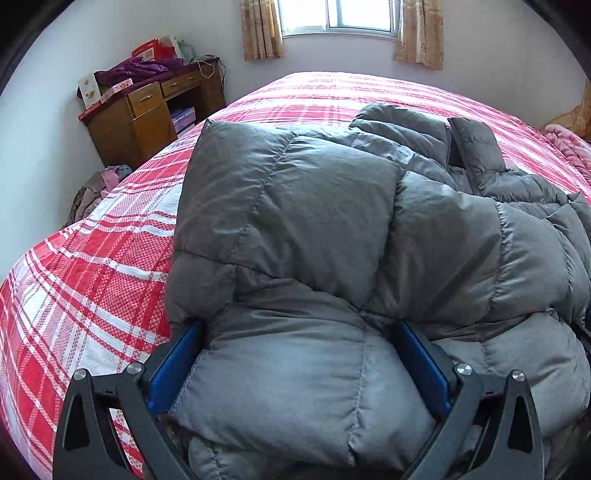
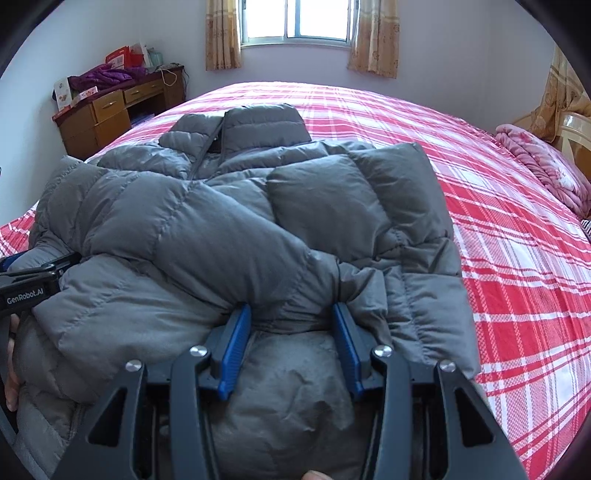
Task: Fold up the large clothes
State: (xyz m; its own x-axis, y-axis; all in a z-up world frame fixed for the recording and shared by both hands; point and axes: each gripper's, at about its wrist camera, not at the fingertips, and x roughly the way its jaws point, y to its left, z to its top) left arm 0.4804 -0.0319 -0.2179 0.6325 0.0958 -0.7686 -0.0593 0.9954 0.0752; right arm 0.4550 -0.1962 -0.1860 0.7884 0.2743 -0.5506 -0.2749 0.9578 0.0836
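A grey puffer jacket [image 1: 332,221] lies on the bed with both sleeves folded across its front and its collar toward the window; it also shows in the right wrist view [image 2: 221,229]. My left gripper [image 1: 295,332] has its blue-padded jaws wide apart, with the jacket's hem bulging between them. My right gripper [image 2: 291,314] has its jaws closer together, with a fold of the hem filling the gap. The left gripper's body [image 2: 33,280] shows at the left edge of the right wrist view.
The bed carries a red and white plaid cover [image 1: 92,266] [image 2: 517,258]. A wooden desk [image 1: 147,114] piled with boxes and purple cloth stands at the back left. A pink blanket [image 2: 543,166] lies at the bed's right end. A window with curtains [image 1: 340,14] is behind.
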